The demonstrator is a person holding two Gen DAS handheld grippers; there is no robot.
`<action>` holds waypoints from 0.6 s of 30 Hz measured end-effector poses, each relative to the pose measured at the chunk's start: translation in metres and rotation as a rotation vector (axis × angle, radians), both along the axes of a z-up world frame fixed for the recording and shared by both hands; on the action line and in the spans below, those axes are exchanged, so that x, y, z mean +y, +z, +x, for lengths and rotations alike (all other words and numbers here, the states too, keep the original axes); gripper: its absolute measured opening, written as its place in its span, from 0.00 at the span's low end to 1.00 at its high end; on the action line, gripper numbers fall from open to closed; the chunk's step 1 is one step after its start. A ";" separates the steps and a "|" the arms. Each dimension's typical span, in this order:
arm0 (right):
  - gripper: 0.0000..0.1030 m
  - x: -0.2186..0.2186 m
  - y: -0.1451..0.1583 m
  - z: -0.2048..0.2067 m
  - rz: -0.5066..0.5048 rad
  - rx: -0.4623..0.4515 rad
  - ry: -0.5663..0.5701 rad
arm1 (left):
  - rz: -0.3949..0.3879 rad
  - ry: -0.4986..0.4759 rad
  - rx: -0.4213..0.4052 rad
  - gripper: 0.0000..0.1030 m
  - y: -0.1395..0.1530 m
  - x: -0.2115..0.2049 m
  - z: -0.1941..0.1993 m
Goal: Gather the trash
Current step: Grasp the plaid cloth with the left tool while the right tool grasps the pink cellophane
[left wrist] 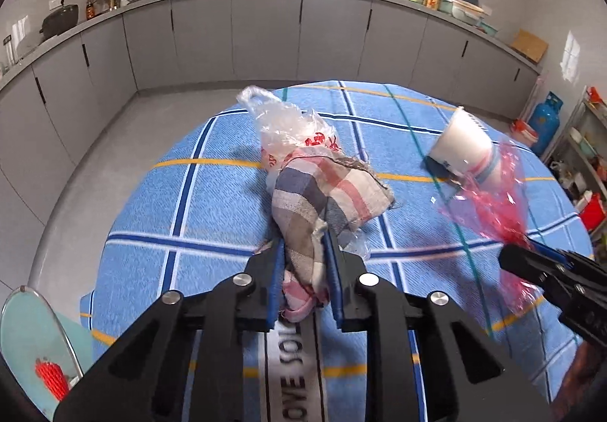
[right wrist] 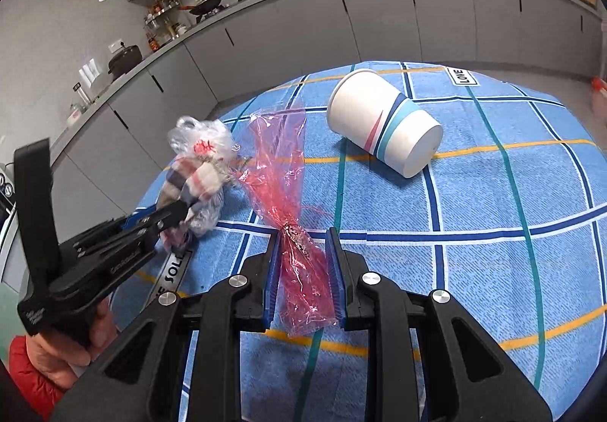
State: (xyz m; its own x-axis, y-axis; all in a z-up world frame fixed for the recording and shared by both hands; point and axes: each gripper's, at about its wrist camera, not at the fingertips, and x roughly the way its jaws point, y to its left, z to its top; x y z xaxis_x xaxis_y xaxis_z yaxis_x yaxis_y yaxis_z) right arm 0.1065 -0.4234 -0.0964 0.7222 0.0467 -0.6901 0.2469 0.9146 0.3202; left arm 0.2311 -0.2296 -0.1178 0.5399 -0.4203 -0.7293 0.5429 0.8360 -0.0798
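Between the blue pads of the left gripper sits a checked cloth, pinched at its near end; its long axis runs away from the fingers toward the far counter, and a clear plastic bag with red print lies crumpled under and beyond it. Both rest on the blue plaid tablecloth. Over at the right gripper, the jaws are clamped on a strip of pink cellophane, whose length likewise stretches straight ahead of the fingers, fanning wider at its far end. Right of the cellophane, well apart from it, a white paper cup lies on its side, mouth toward the far-left, base toward the near-right.
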 end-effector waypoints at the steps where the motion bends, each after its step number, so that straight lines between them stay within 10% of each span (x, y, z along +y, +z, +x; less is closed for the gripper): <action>1: 0.24 0.000 0.002 -0.001 -0.001 -0.004 -0.003 | -0.003 -0.007 -0.002 0.16 0.002 0.002 -0.004; 18: 0.24 0.028 0.016 -0.033 -0.022 -0.035 -0.007 | -0.097 -0.052 -0.003 0.16 0.029 0.049 -0.072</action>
State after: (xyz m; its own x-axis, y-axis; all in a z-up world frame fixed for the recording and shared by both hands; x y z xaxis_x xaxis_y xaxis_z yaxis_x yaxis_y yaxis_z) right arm 0.0732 -0.3953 -0.0805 0.7460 0.0267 -0.6655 0.2425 0.9197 0.3087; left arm 0.1592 -0.1803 -0.0886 0.5177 -0.5164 -0.6822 0.5855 0.7952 -0.1576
